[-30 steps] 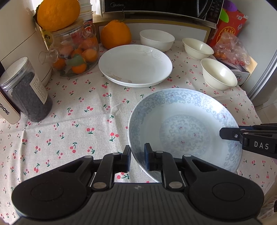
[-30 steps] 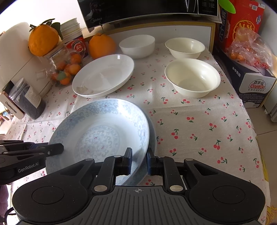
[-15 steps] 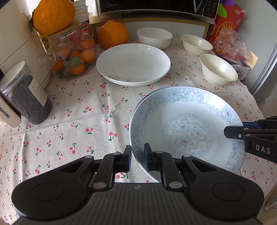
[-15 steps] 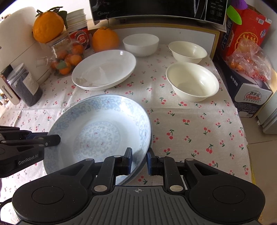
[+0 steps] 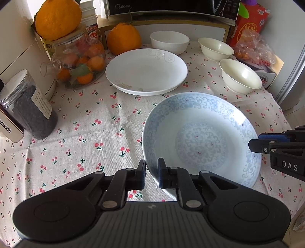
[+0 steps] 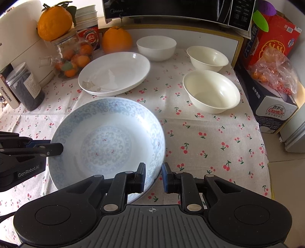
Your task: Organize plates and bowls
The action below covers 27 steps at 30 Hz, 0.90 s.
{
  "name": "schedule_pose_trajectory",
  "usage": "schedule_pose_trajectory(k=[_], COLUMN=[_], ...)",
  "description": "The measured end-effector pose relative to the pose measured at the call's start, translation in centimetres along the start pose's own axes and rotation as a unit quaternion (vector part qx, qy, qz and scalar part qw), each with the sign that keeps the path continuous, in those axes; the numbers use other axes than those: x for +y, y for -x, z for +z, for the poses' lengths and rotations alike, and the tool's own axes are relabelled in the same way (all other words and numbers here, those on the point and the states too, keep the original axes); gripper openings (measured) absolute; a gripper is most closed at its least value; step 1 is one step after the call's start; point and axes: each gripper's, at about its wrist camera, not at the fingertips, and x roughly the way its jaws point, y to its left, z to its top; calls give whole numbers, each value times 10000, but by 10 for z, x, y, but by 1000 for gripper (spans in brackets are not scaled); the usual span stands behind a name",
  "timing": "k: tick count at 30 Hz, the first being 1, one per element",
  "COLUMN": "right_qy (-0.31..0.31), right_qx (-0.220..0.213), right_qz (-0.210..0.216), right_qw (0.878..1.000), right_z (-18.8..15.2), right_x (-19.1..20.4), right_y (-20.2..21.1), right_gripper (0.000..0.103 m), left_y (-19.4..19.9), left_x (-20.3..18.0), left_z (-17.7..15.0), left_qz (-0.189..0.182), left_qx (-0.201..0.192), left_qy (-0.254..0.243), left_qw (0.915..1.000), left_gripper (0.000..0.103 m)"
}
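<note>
A blue-patterned plate (image 5: pixel 200 137) (image 6: pixel 106 143) sits low over the cherry-print tablecloth, held from both sides. My left gripper (image 5: pixel 152 171) (image 6: pixel 51 146) is shut on its left rim. On the opposite rim my right gripper (image 6: pixel 153 173) (image 5: pixel 255 141) is shut too, one pad inside the plate and one outside. Farther back lies a white plate (image 5: pixel 146 70) (image 6: pixel 114 74) with some residue on its near edge. Three empty bowls stand at the back right: a white bowl (image 6: pixel 156 47), a small cream bowl (image 6: pixel 207 58) and a larger cream bowl (image 6: pixel 211 90).
A glass jar of fruit (image 5: pixel 80 63) and a dark-filled jar (image 5: pixel 28 106) line the left side. An orange (image 5: pixel 124 39) and a microwave (image 5: pixel 171 7) stand at the back. A box with a bag of fruit (image 6: pixel 272 76) flanks the table's right edge.
The right wrist view has rolled level, so the right gripper has turned a little on the rim. The plate and the left gripper have stayed almost where they were.
</note>
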Motion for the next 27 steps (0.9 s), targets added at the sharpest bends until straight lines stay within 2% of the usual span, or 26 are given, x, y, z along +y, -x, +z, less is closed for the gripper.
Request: schedule_pose_trajectory(k=[5,7,9,11,12,14,16,21,24,27], right_qy=[-56,-108,-193,-255,-289,-375,-520,-898,-1063,-1143], right_qx=[7,25,63,95,109,125,85,30,-1,-7], right_qz=[50,93,165,191,210,277,342,500,556,640], right_qw=[10000,9999,9997,9994,9993,9988,9980,9947,9928,9914], right_z=[0,0,0,-1,-1,-1,-1,4,9,21], right_x=[-2,-4,-7,-10,-12,-16,-21,-35,-40,-42], right_y=[0,0,-1,-1,-1,-1,1,4,5,3], right_gripper=[20,21,26,27,29,40,59,71,76,81], left_y=[1,4,5,6,7,8,10,14,14,10], left_x=[0,1,3,6,8,11,15,23,27,30], left_z=[1,1,2,3,3,4,4,9,12,17], left_qz=[-32,-59,-88,-147,-177,-247,-314,-482,-453,-372], left_qx=[7,-10,-26,-12,-14,-42,-69,-173,-219,-209], left_qy=[23,80,144,225,285,416,537,892,1080,1181], left_qw=[10000,10000,9999,9996,9994,9988,9980,9947,9929,9921], left_gripper=[13,21,24,32,41,49,59,80,91,94])
